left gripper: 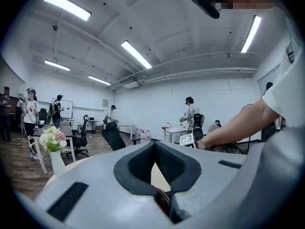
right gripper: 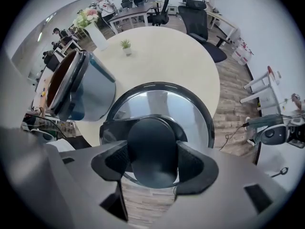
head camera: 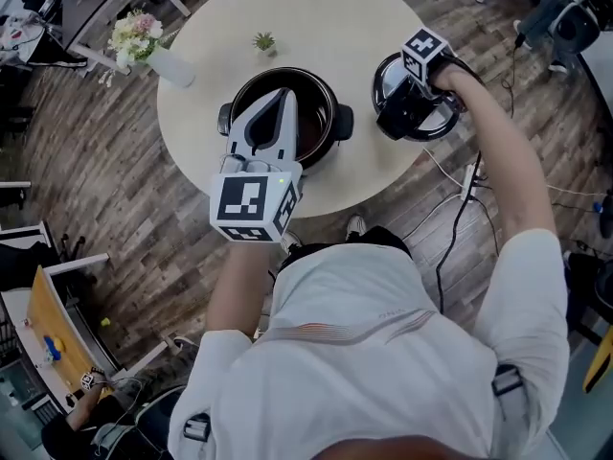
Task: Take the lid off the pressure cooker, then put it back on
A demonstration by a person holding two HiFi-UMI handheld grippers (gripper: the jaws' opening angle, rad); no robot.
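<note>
At the right edge of the round counter [head camera: 326, 17], the lid [right gripper: 188, 109] is off the pot. Its dark knob [right gripper: 151, 144] is clamped between the pads of the right tool [right gripper: 151, 159], which points straight down. Whether the lid rests on the surface or hangs just above it I cannot tell. Just left of the lid, the open pot [head camera: 318, 113] stands near the counter's middle, dark inside. The left tool [head camera: 284, 99] is held above the pot, its jaws together and empty. The pale, smooth counter also carries a small potted plant [head camera: 263, 41] and, at its far left edge, a vase of flowers [head camera: 144, 41]. Around it lies a wood-plank floor [head camera: 115, 161]. Beyond is an open office with white walls, ceiling strip lights [left gripper: 136, 54], desks, black chairs and several people standing.
</note>
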